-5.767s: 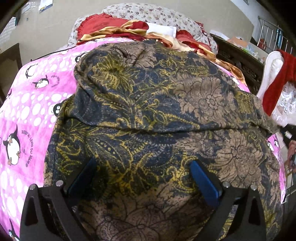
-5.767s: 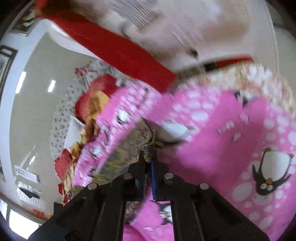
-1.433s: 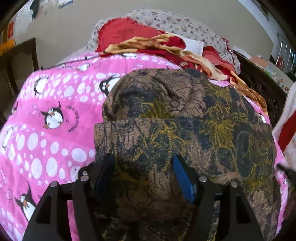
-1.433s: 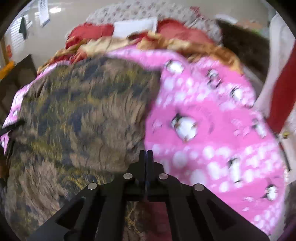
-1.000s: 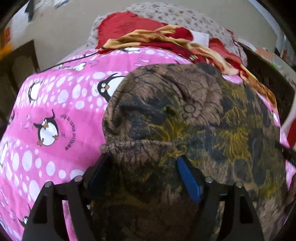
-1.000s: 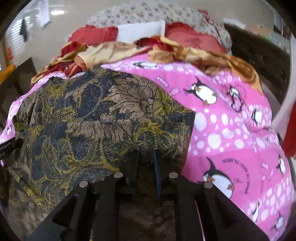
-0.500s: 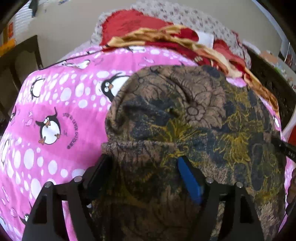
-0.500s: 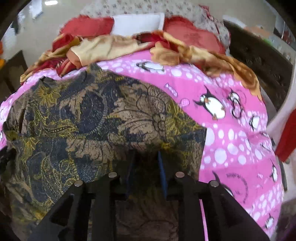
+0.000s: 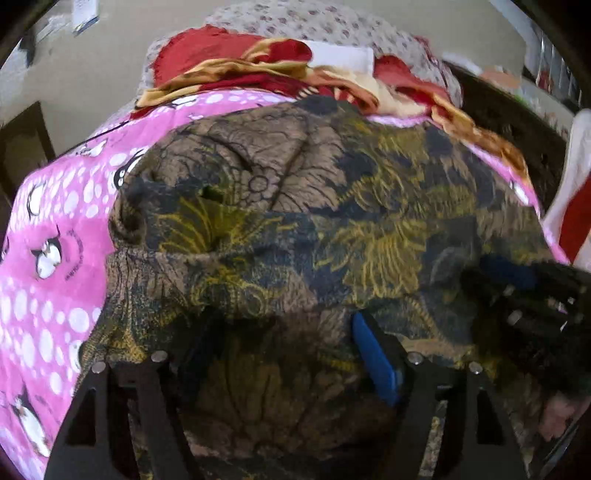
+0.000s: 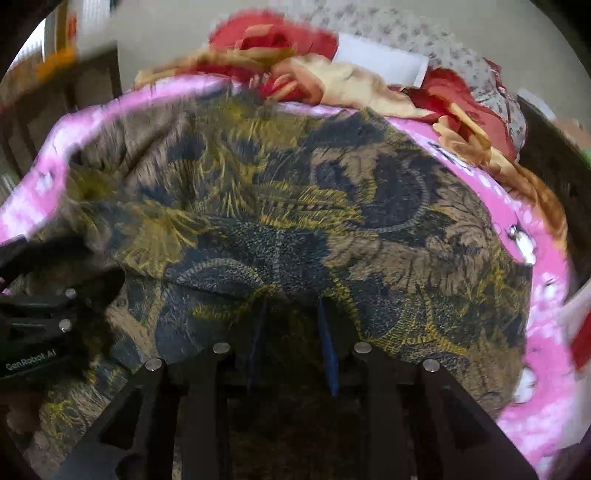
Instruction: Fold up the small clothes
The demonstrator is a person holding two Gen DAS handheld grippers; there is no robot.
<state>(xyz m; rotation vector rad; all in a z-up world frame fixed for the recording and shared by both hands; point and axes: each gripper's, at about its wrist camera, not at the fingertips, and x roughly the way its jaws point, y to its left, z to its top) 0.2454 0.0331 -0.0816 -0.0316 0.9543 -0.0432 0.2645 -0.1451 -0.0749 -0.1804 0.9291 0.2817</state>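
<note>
A brown, navy and yellow floral garment (image 9: pixel 303 221) lies folded over on the pink penguin bedspread (image 9: pixel 48 206); it also fills the right wrist view (image 10: pixel 295 206). My left gripper (image 9: pixel 280 343) is open, its jaws wide apart over the near fold of the garment. My right gripper (image 10: pixel 291 325) is open a little, its blue pads low over the garment's near edge. It also shows in the left wrist view (image 9: pixel 524 295) at the right, and the left gripper shows in the right wrist view (image 10: pixel 40 317) at the left.
A heap of red and yellow cloths (image 9: pixel 280 70) and a floral pillow (image 9: pixel 332 26) lie at the bed's far end. A dark wooden bed frame (image 9: pixel 517 125) runs along the right. A white and red cloth (image 9: pixel 576 206) hangs at the far right.
Both grippers have moved in over the garment and nearer each other. The right gripper, shut 1.4 s ago, has opened a little. The garment now has a further fold across it.
</note>
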